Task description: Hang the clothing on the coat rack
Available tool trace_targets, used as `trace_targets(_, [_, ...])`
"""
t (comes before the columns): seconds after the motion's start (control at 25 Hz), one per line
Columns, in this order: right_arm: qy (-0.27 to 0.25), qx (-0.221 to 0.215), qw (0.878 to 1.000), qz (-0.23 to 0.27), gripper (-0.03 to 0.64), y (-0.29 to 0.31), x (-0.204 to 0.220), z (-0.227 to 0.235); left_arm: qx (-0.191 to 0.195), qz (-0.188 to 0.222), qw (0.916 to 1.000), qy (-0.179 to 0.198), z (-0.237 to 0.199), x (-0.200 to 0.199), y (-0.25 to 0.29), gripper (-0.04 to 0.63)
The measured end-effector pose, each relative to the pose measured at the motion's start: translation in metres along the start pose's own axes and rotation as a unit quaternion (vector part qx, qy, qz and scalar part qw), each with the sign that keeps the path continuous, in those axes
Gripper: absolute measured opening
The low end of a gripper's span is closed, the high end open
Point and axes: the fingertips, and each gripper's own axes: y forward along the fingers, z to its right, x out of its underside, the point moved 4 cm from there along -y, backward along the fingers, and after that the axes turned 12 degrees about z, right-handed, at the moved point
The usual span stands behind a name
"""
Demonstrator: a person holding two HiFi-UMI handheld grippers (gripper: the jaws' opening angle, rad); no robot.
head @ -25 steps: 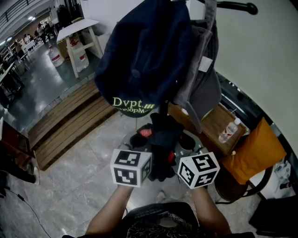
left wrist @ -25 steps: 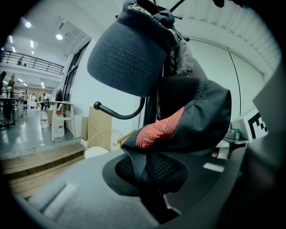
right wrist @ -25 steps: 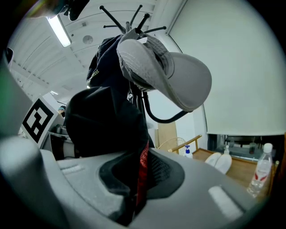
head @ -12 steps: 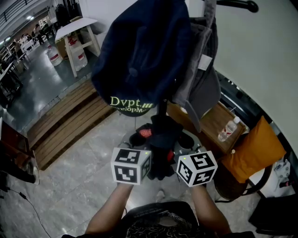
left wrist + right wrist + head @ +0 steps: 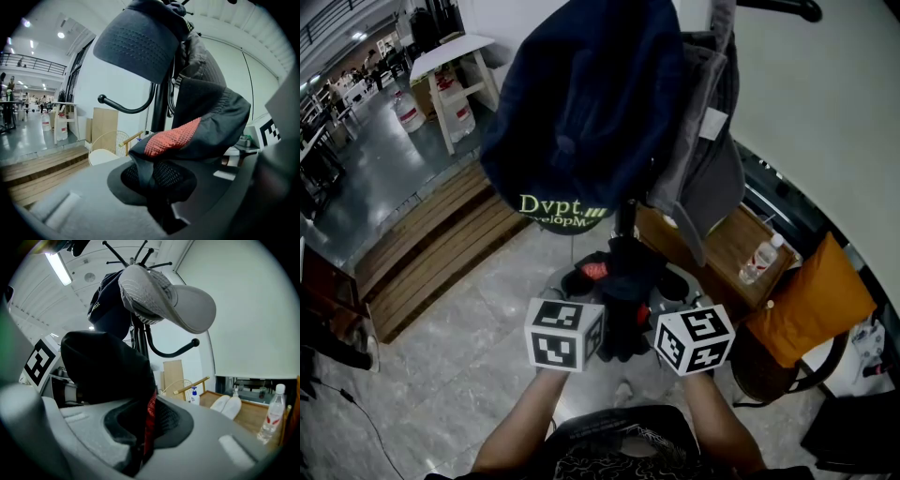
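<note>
Head view: both grippers hold garment low under coat rack, no lift yet.

Left gripper & right gripper each clamped on a fold of the black-and-red garment, bunched between them just in front of the rack pole. Vs 1 s ago: grippers have hardly moved, garment at same height. On the rack above, navy cap & grey cap already hang. Lower curved hook looks bare. Read: grip appears firm, but the hanging step hasn't begun. Garment prob. needs raising to that free hook.
</note>
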Motion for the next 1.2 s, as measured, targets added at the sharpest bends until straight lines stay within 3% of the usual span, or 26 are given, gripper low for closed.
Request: trace_targets(1.2, [-0.013, 0.011, 1.0, -0.024, 0.032, -0.026, 0.038, -0.013, 0.012, -0.028, 0.9995, -0.006, 0.012, 0.036, -0.02, 0.034])
